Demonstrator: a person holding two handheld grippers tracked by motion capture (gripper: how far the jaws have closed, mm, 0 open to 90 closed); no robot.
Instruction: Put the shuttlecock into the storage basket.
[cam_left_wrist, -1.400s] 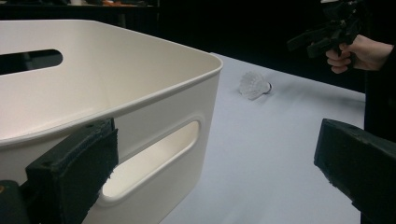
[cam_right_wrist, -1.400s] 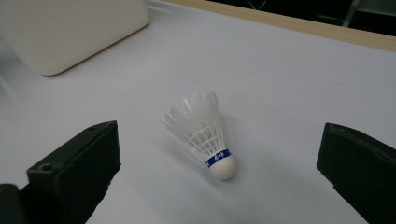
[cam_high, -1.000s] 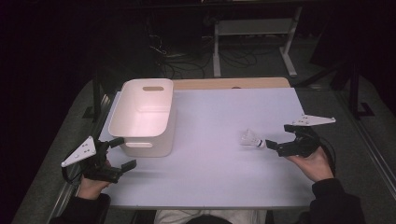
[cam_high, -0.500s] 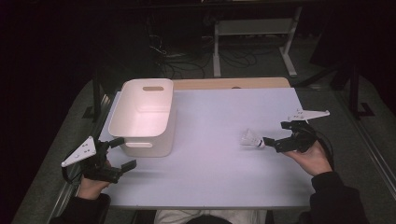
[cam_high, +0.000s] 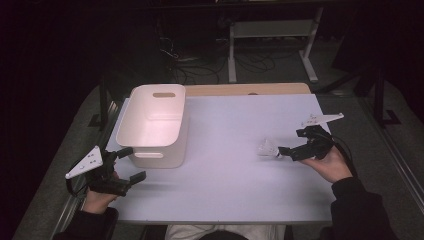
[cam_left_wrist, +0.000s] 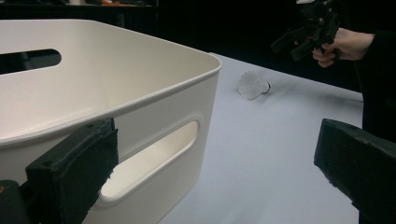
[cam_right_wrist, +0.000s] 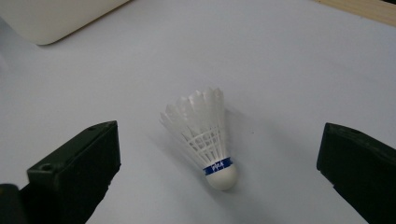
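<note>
Lying on its side on the white desk (cam_high: 225, 145), the shuttlecock (cam_high: 267, 149) sits right of centre, well apart from the white bin (cam_high: 155, 125) at the desk's left. In the right gripper view the shuttlecock (cam_right_wrist: 205, 135) shows white feathers fanned away from the camera, its cork base with a blue band nearest the lens. Right gripper (cam_high: 287, 151): fingers (cam_right_wrist: 74, 172) spread wide, one on each side of the shuttlecock, not touching it; tips just beside the cork end in the high view. Left gripper (cam_high: 129, 165): held at the near left desk edge, just in front of the bin's near wall, fingers (cam_left_wrist: 74, 168) apart and holding nothing. In the left gripper view, the bin (cam_left_wrist: 140, 107) with its handle slot is close ahead; shuttlecock (cam_left_wrist: 252, 85) and the other hand's gripper (cam_left_wrist: 303, 35) farther off.
</note>
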